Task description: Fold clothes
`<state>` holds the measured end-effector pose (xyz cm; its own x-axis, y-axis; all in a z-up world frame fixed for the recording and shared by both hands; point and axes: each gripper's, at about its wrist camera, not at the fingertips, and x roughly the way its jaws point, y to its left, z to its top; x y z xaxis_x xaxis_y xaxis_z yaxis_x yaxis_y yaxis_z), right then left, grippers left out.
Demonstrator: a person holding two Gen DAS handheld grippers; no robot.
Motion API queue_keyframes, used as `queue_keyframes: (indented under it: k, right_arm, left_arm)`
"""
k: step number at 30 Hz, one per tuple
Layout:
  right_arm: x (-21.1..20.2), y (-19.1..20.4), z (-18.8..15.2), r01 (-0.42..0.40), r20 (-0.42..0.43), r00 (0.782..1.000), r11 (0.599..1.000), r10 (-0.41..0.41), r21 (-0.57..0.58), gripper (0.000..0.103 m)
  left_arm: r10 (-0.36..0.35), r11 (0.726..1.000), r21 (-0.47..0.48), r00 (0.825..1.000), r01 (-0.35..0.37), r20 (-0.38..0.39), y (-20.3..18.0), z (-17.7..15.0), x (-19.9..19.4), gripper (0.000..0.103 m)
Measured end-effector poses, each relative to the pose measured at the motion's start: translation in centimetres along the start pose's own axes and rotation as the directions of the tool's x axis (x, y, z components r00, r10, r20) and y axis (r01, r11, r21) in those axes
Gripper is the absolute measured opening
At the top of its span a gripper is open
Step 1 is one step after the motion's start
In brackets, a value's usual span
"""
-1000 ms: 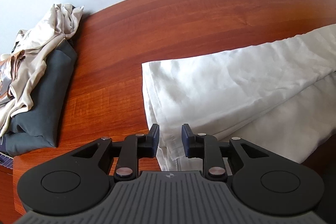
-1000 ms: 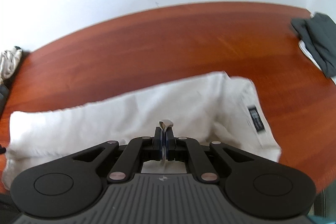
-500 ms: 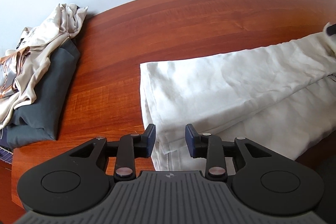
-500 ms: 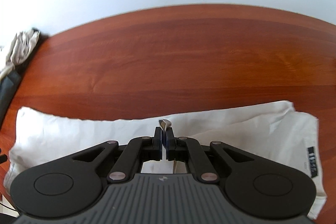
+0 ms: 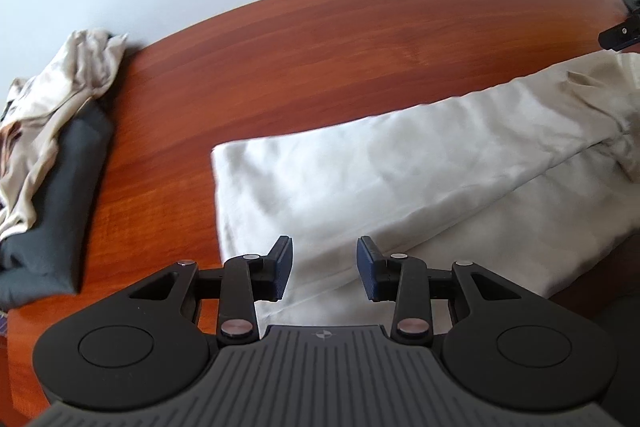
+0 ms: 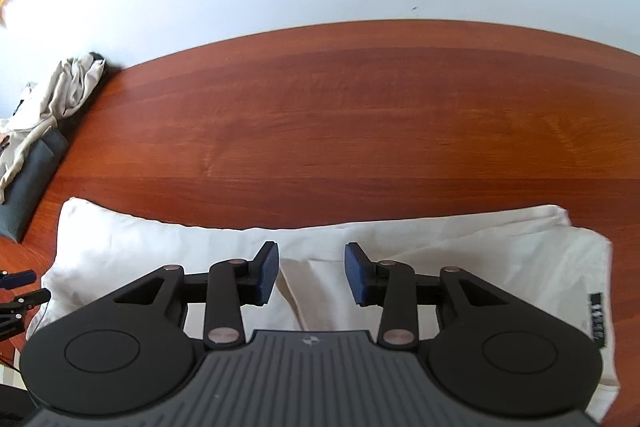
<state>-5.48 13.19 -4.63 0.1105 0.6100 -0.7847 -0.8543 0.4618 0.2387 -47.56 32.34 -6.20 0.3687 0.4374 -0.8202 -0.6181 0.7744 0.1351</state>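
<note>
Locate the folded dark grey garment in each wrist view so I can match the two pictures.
Left wrist view: folded dark grey garment at the left edge, under a crumpled beige garment.
Right wrist view: folded dark grey garment at the far left edge, smaller, partly cut off.
Shared landmark: the white folded cloth on the table.

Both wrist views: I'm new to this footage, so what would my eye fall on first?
The white garment, folded into a long band across the near side of the red-brown table, stands out first. Over it hang the left claw and right claw, both open with nothing between them. A heap of beige and grey clothes sits at the table's left end.
</note>
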Motion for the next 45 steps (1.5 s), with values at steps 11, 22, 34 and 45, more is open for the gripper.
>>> queue_keyframes:
  k: [11,22,34,45]
  right_arm:
    - [-2.8,-4.5,-0.5,0.062,-0.064,0.996,0.996,-0.066,-0.065,0.042]
    - [-1.7,-9.9,1.0,0.012,-0.117,0.993,0.984,-0.034,-0.18,0.042]
    - [1.0,-13.6,3.0,-0.145,-0.187,0.979,0.922,0.081,-0.36,0.043]
    - [4.5,-13.1,4.1,-0.219,-0.249,0.963,0.84,0.105,-0.496,0.047]
  left_arm:
    - [-0.094,0.995,0.037,0.995,0.093,0.034,-6.0,3.3,0.2,0.039]
    - [-0.173,0.985,-0.012,0.985,0.173,0.016,-15.2,5.1,-0.6,0.039]
    - [-0.183,0.978,-0.103,0.983,0.182,-0.004,-25.2,6.2,0.1,0.039]
    - [-0.16,0.979,-0.13,0.986,0.154,-0.037,-29.6,7.7,2.6,0.039]
